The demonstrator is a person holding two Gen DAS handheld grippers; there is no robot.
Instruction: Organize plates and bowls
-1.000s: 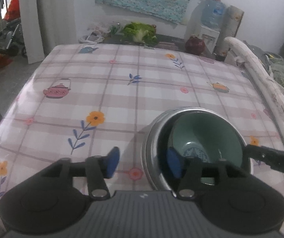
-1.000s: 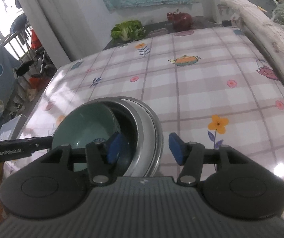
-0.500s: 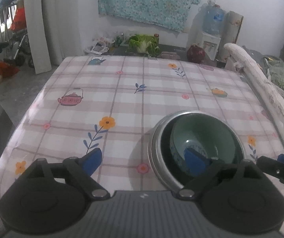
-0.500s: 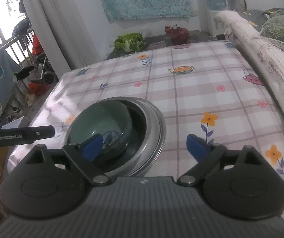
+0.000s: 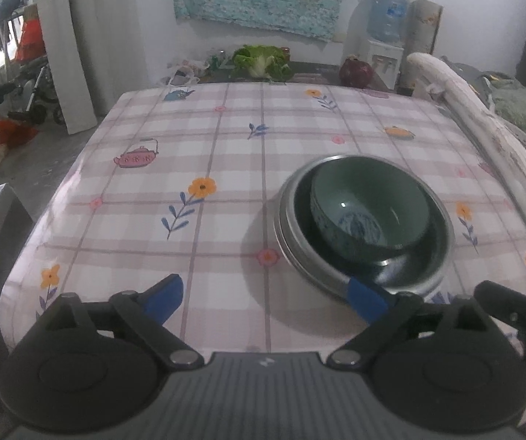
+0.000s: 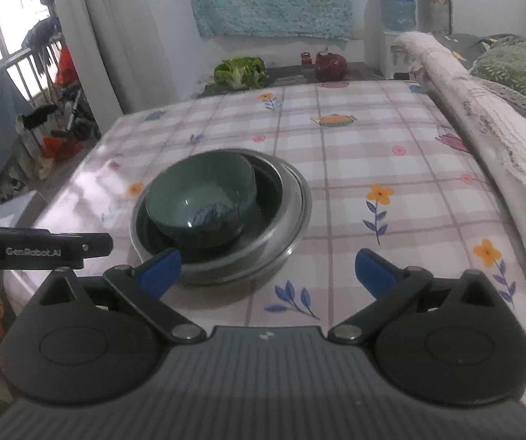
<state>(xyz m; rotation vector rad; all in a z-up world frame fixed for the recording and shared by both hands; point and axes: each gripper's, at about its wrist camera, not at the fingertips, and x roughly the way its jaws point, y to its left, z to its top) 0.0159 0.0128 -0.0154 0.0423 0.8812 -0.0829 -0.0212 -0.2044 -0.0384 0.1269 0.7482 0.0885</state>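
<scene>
Left wrist view: left gripper (image 5: 266,299) jaws spread wide, having just been opening, nothing between the blue pads (image 5: 162,297); only tablecloth shows in the gap. Its right pad overlaps the near rim of the metal bowl (image 5: 292,253) in the picture; contact cannot be confirmed. Green bowl (image 5: 369,207) sits nested inside the metal bowl, tilted, leaning toward the far-left side of the rim. Stack stands on the checked tablecloth (image 5: 208,161), toward the near right part of the table. Right wrist view: right gripper (image 6: 267,270) jaws likewise spread wide after just opening, nothing between them; left pad (image 6: 160,270) lies in front of the metal bowl's (image 6: 288,227) near edge. Green bowl (image 6: 200,194) again seen resting in the metal bowl, off-centre to the left. Black body of the left gripper (image 6: 43,251) enters at the left edge, beside the stack. Farther out: lettuce (image 6: 241,71) and dark red pot (image 6: 331,66) beyond the table's far edge, water dispenser bottle (image 6: 398,3) by the wall, white quilted roll (image 6: 483,110) along the table's right side.
</scene>
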